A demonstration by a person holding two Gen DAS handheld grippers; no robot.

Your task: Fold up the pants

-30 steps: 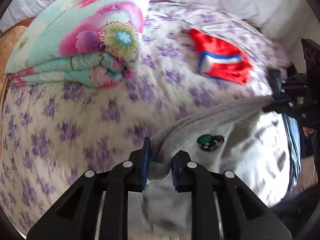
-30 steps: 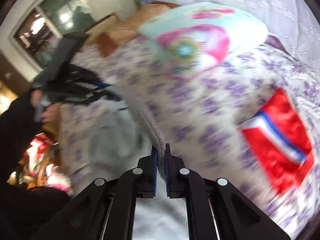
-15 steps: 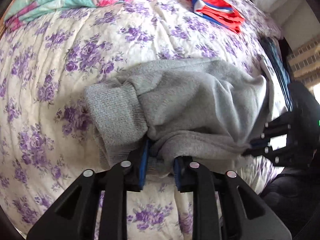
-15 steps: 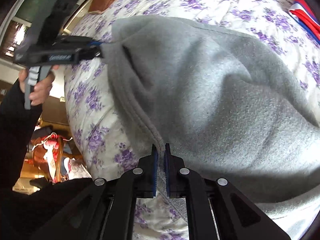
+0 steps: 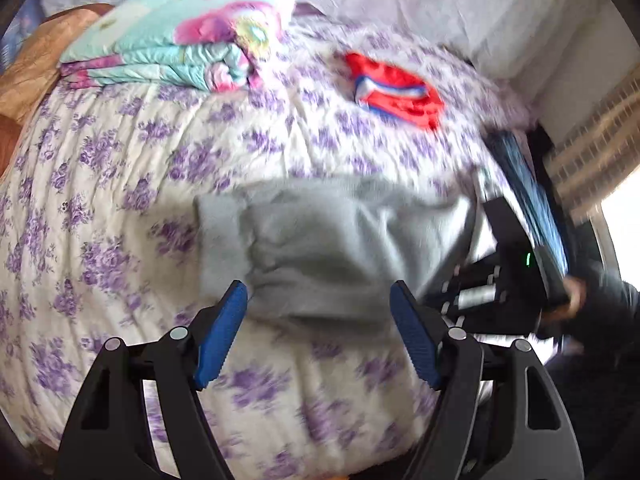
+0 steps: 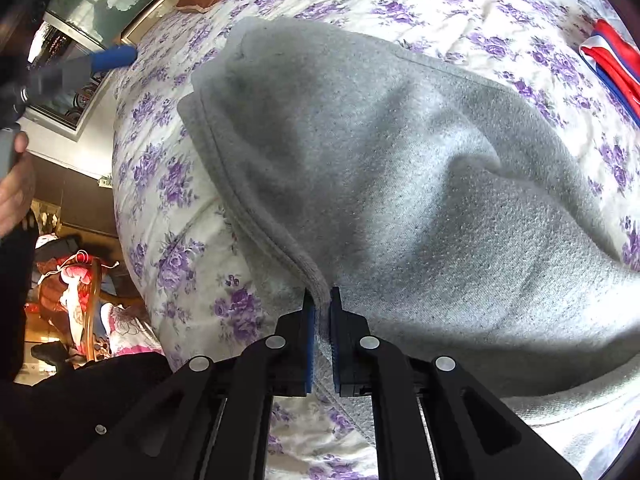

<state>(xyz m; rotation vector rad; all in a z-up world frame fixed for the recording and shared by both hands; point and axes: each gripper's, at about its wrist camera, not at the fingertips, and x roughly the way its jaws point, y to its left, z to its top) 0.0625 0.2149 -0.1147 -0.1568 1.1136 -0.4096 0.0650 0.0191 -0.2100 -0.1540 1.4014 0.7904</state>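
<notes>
Left gripper: released, fingers spread wide; half a second ago it pinched the grey fabric, now it holds nothing and sits back from it.
Right gripper: clenched on a hemmed edge of the grey sweatpants, as before.
Grey sweatpants: lying doubled over on the floral bedspread, no longer lifted on the left side.
Beyond: red garment and folded floral quilt, well apart from the pants.

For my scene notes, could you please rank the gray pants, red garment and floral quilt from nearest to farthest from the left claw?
1. Gray pants: just ahead of the left claw.
2. Red garment: farther, right.
3. Floral quilt: far back left; close to the red garment's range.
</notes>
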